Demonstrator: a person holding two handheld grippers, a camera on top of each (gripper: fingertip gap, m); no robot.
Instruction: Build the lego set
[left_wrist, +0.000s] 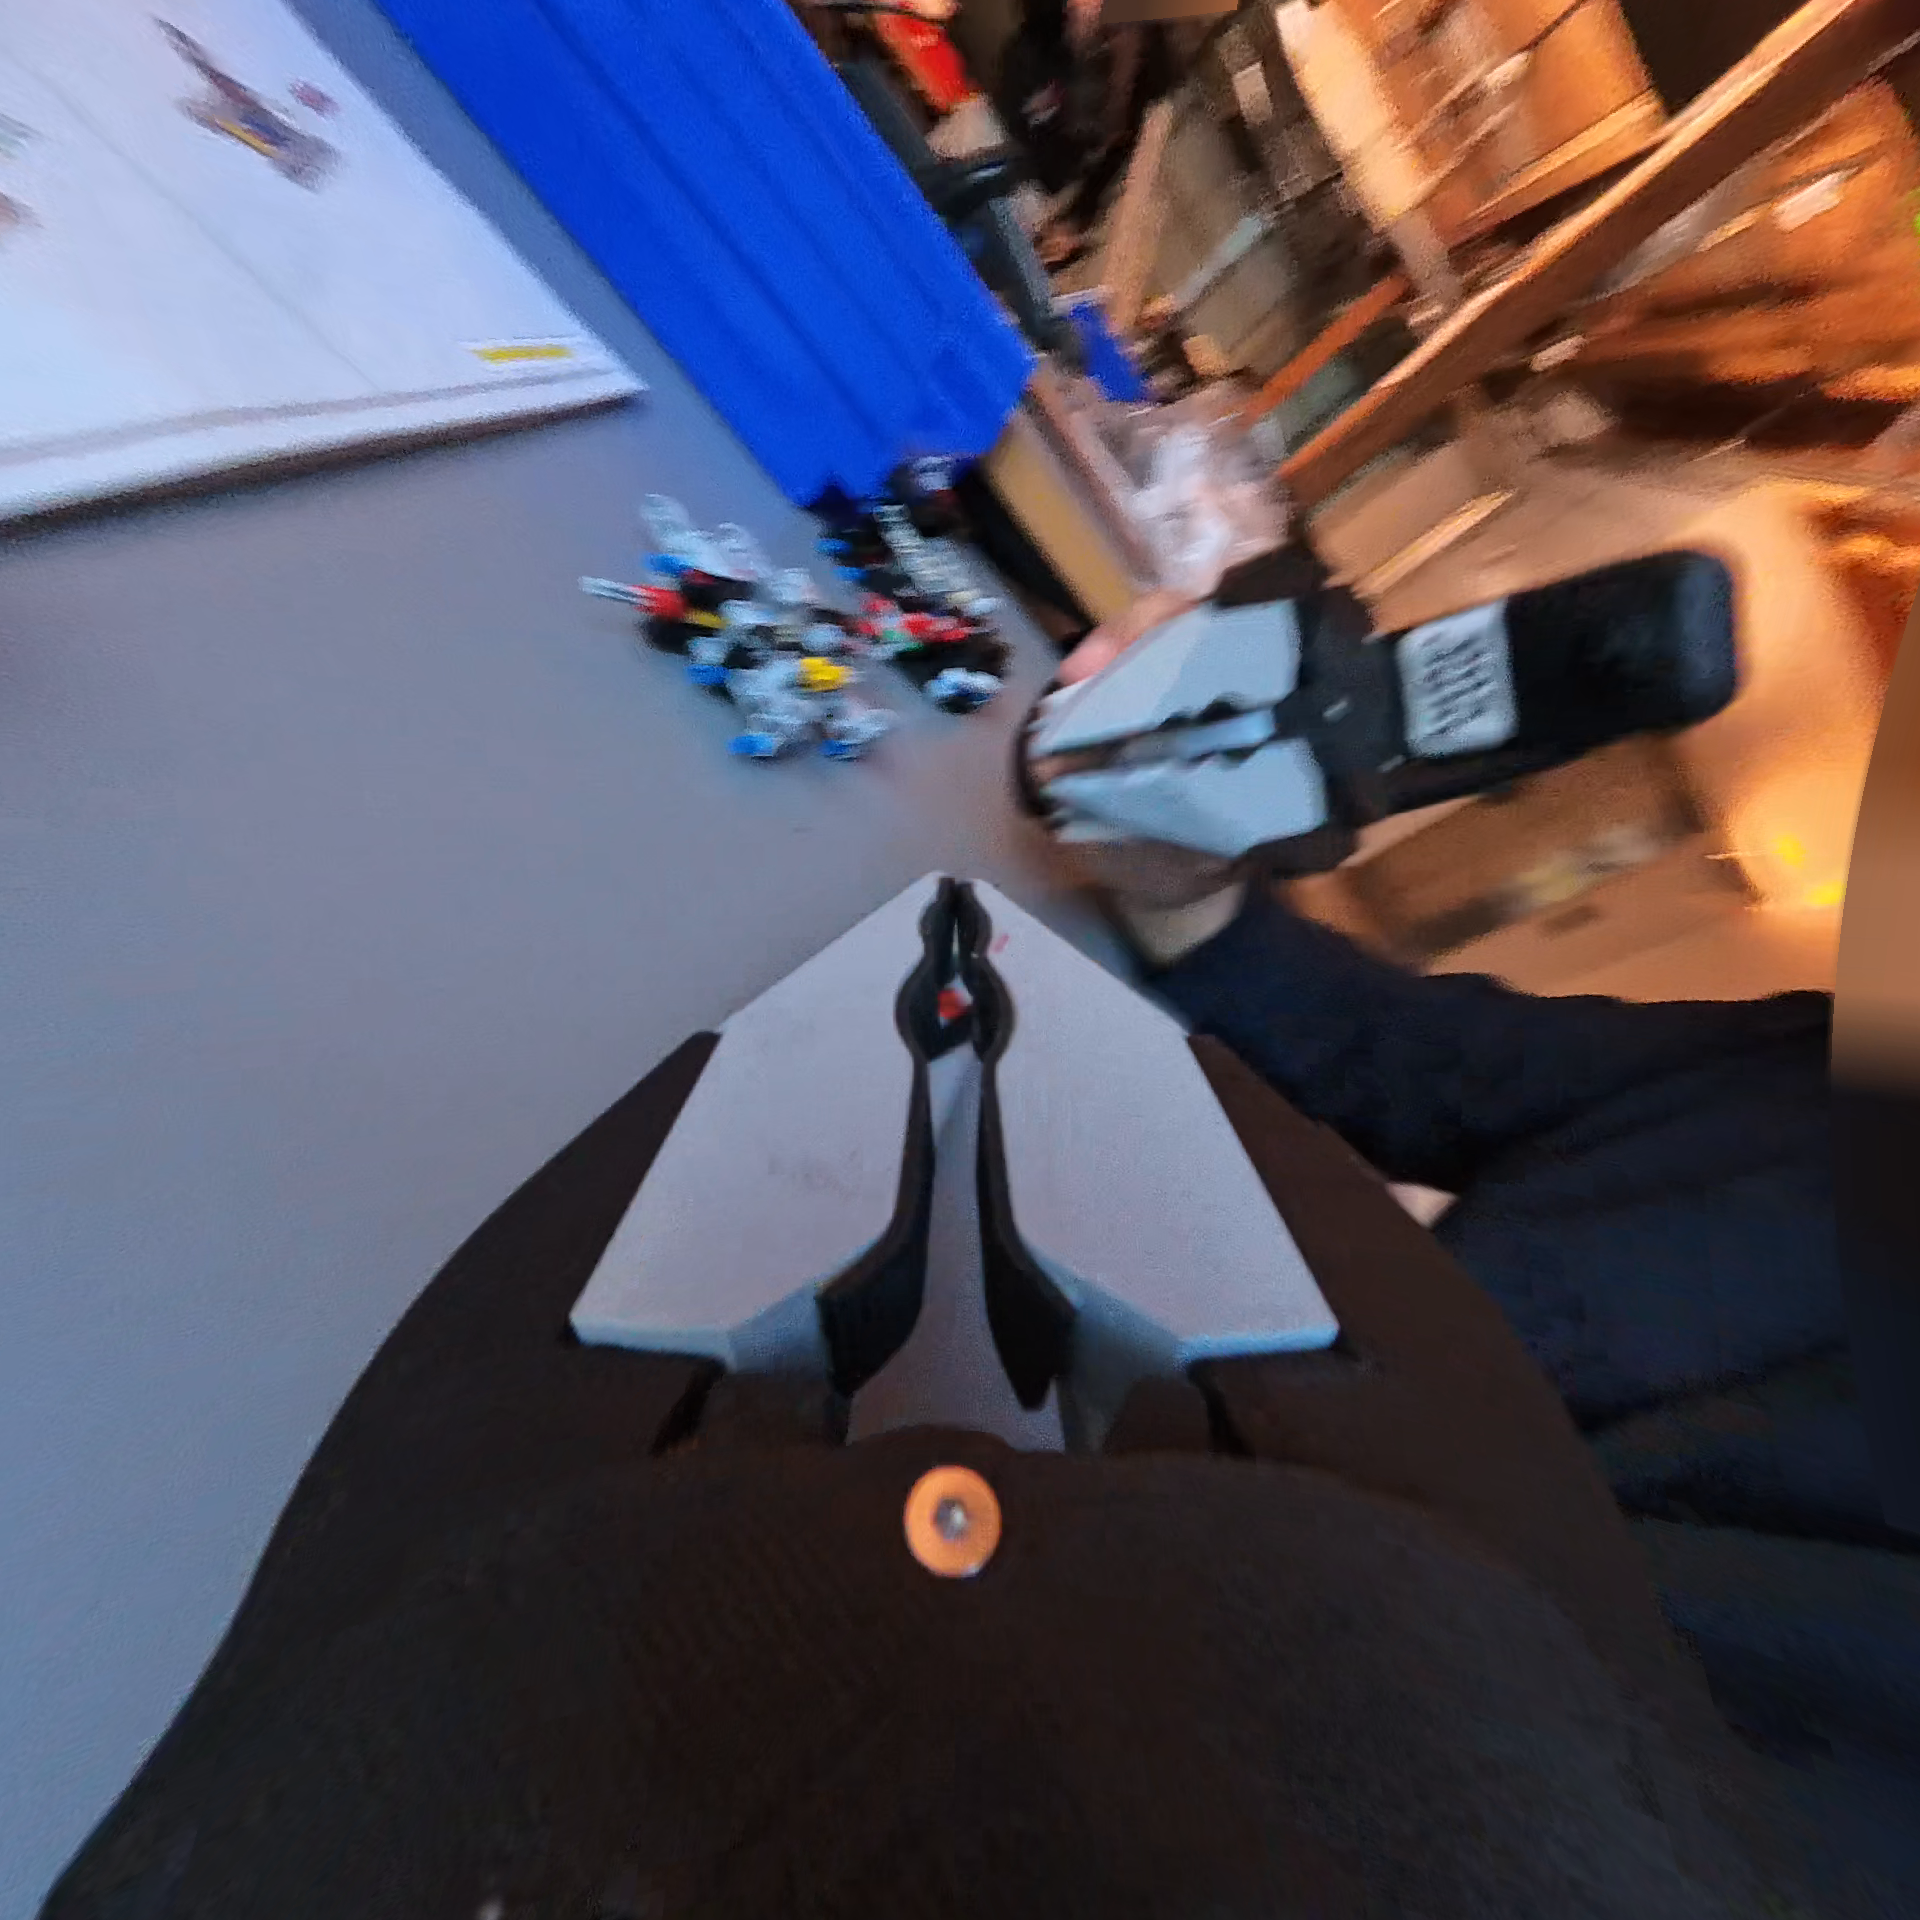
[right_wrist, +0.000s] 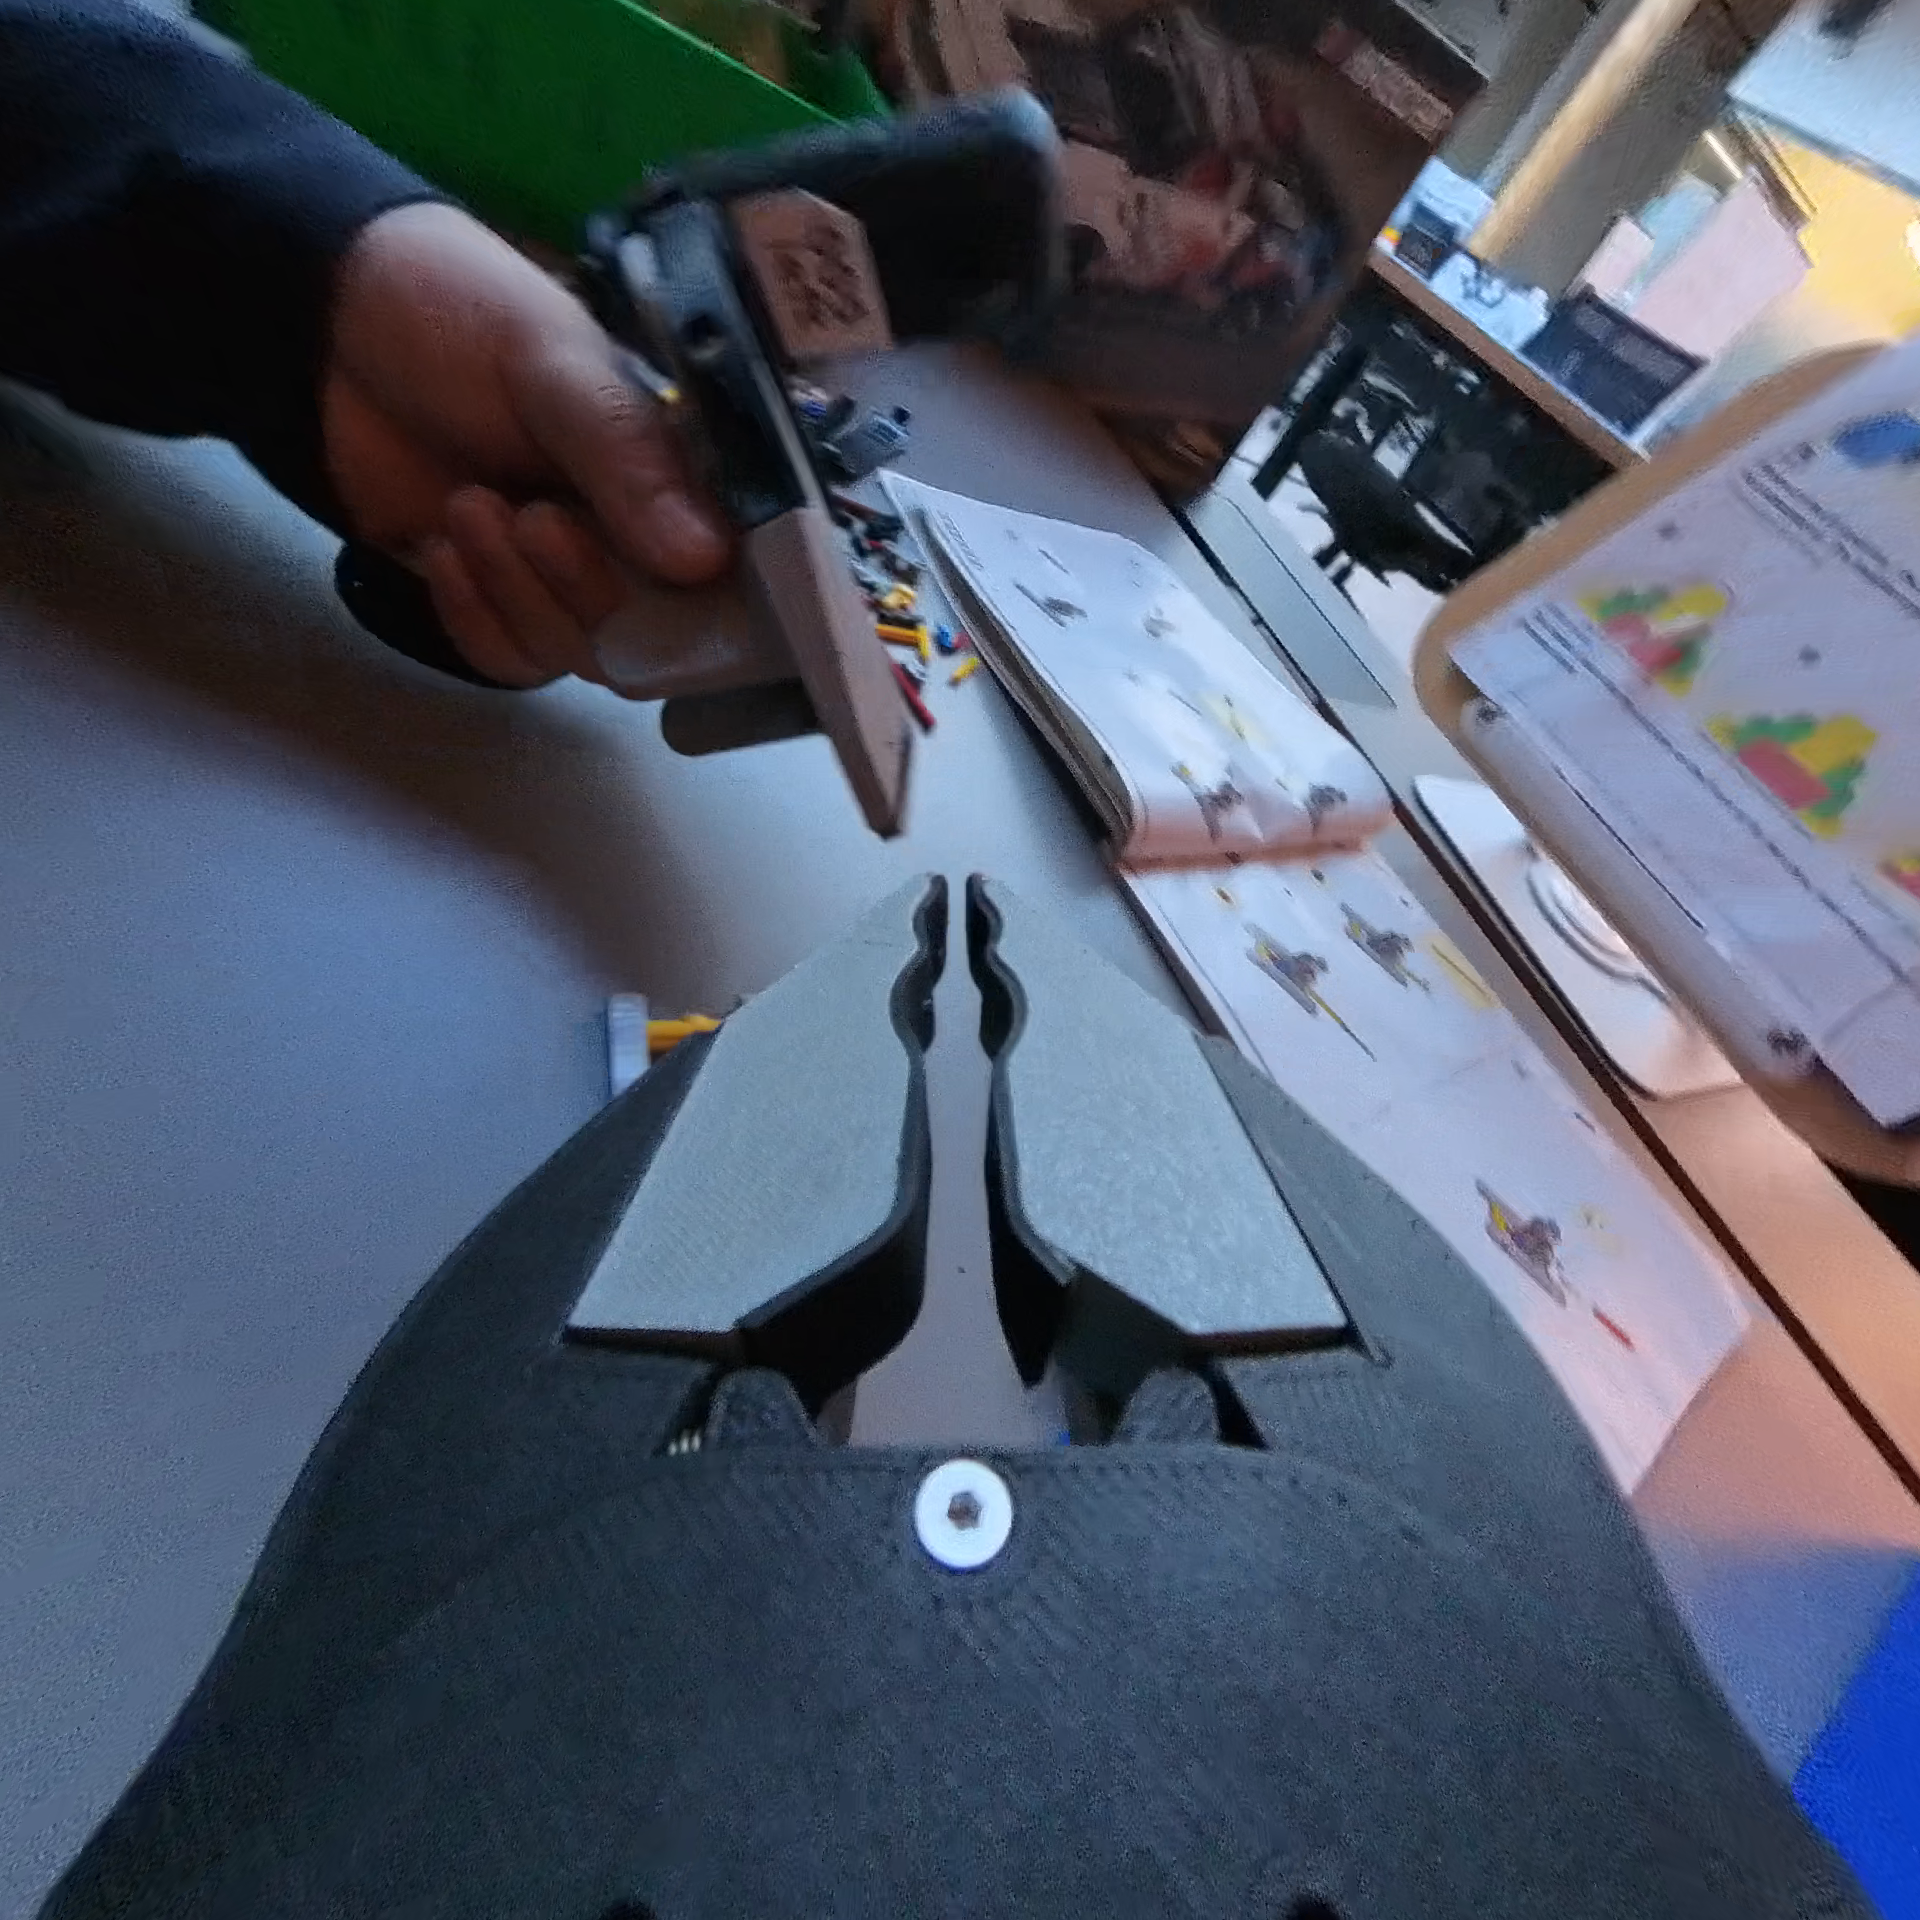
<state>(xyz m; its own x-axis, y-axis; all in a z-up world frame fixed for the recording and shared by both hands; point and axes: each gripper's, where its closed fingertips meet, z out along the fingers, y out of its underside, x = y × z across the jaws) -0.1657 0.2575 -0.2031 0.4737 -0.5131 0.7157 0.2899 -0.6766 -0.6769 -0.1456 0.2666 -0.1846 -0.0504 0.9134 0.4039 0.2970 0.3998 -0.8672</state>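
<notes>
Left gripper (left_wrist: 957, 891) pinched shut, seemingly on a small red piece (left_wrist: 948, 1004), hovering above the grey table (left_wrist: 312, 935).

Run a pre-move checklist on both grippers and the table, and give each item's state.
1. Left gripper tips closed: ok, they meet.
2. Left grasp known: cannot tell. A small red bit shows in the hollow behind the tips, but the blur hides whether the pads press on it.
3. Right gripper empty: ok. There is a narrow slit between the tips, with only grey table showing through it.
4. Grippers apart: ok. They are close, but not touching in either view.
5. Pile of small parts readable: not ok, it is too blurred to pick out single pieces.
6. Open booklet clear of the fingers: ok, it lies off to the right.
</notes>
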